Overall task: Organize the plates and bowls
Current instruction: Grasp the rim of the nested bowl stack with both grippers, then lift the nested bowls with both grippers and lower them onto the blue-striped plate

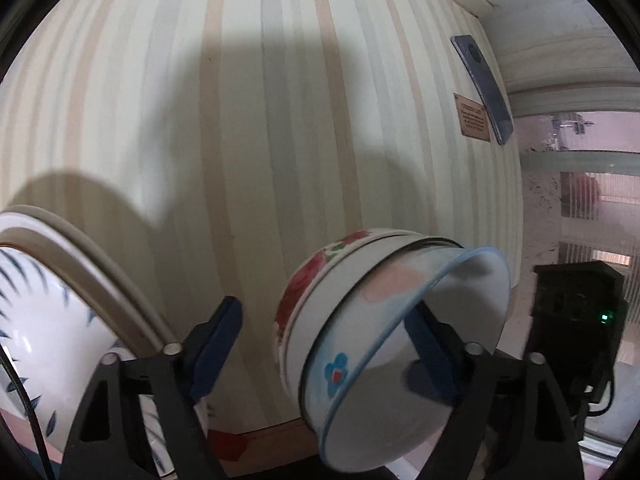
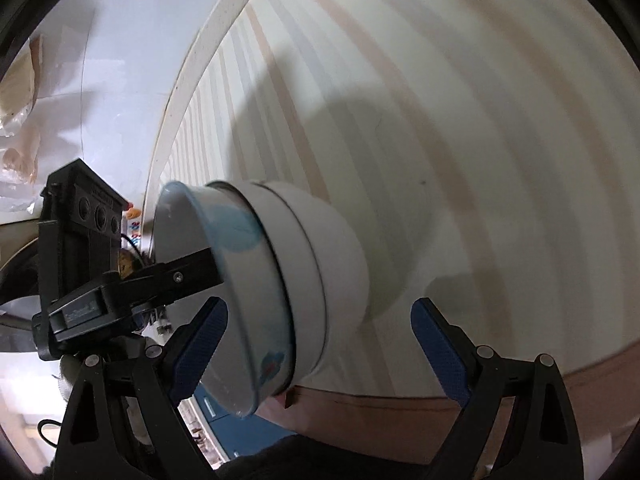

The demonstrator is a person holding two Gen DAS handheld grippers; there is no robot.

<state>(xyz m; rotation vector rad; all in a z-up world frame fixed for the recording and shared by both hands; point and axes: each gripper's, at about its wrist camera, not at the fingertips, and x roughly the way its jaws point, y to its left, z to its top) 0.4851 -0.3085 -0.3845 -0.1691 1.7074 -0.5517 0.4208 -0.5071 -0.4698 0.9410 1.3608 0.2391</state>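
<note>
A stack of three nested bowls [image 1: 320,304] appears tilted over the striped tablecloth [image 1: 240,120]: a red-flowered one outermost, a blue-rimmed one with a blue flower innermost. My left gripper [image 1: 322,344] straddles the stack's wall. One finger [image 1: 428,344] reaches inside the blue-rimmed bowl, while the other [image 1: 216,344] stands apart from the outer wall. In the right wrist view the same bowls [image 2: 304,280] lie just ahead of my right gripper [image 2: 318,344], which is open with the stack's lower side between its fingers. The left gripper's finger [image 2: 192,268] shows inside the bowl there.
A large white plate with blue leaves [image 1: 40,320] lies on beige-rimmed plates at the left. A dark phone [image 1: 484,88] and a brown card [image 1: 474,118] lie at the cloth's far right edge. The table's brown front edge [image 2: 400,412] runs close below the bowls.
</note>
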